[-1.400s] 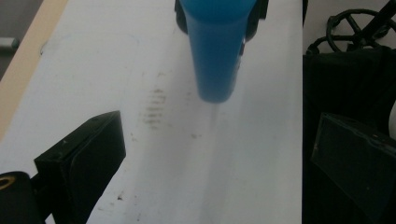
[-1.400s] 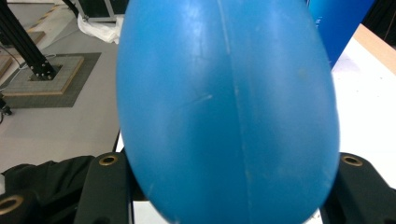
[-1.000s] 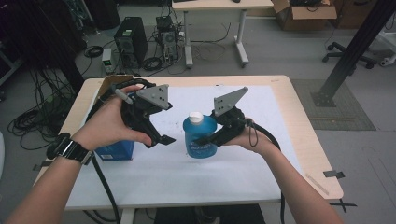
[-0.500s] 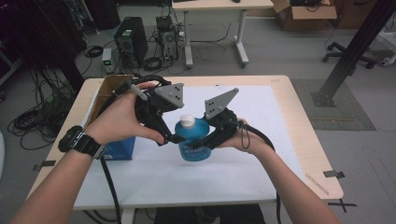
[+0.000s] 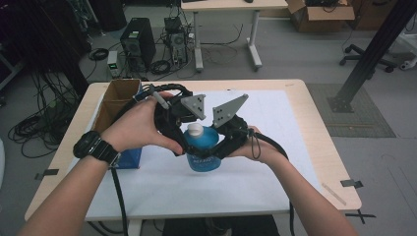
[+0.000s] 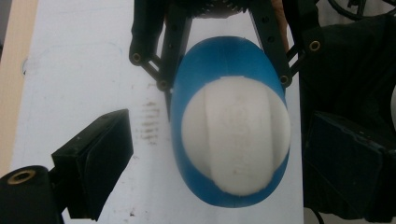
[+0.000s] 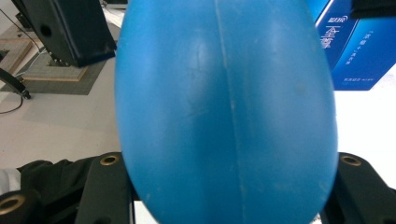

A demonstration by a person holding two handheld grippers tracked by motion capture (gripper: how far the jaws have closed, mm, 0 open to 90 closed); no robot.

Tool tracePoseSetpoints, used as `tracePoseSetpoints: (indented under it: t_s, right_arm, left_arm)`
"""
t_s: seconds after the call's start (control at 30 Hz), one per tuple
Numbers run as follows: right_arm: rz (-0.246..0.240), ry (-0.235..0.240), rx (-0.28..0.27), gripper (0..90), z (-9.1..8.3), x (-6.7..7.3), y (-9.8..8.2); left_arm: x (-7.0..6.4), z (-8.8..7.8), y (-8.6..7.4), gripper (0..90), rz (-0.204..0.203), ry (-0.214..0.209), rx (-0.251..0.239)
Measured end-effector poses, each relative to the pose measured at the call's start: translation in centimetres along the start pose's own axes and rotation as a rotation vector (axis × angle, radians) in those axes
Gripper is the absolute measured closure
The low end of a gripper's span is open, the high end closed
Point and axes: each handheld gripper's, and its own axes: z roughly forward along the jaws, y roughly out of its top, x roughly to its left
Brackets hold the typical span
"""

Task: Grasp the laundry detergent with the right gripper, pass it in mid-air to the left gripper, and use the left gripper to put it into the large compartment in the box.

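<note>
**Mid-worktop: bottle pinned by right gripper, left gripper over the cap**

At the near edge of the high view, both forearms come in; the left wrist wears a black watch.

Centre of the white sheet: blue bottle stands upright, white cap on top.

Right gripper is clamped on the bottle body. In the right gripper view its fingers press both sides of the bottle, touching.

Left gripper comes down from above at the cap. In the left gripper view its fingers are spread wide on either side of the cap, clear gaps, no contact. The right gripper's linkage sits around the bottle beyond.

Just left of the bottle: blue carton, touching an open cardboard box behind it.

Far side, off the worktop: PC tower and cables on the floor, a second table, an office chair.
</note>
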Motion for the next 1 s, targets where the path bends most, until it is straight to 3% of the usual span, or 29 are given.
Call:
tracePoseSetpoints:
  t_s: [0.47, 1.0]
  right_arm:
    - [0.006, 0.005, -0.003, 42.1, 0.1, 0.1, -0.1]
    - [0.007, 0.007, -0.005, 42.1, 0.1, 0.0, -0.5]
  left_arm:
    - [-0.1, 1.1, 0.9, 13.9, 0.021, 0.012, 0.068]
    - [-0.2, 1.8, 1.5, 24.7, 0.049, -0.004, 0.096]
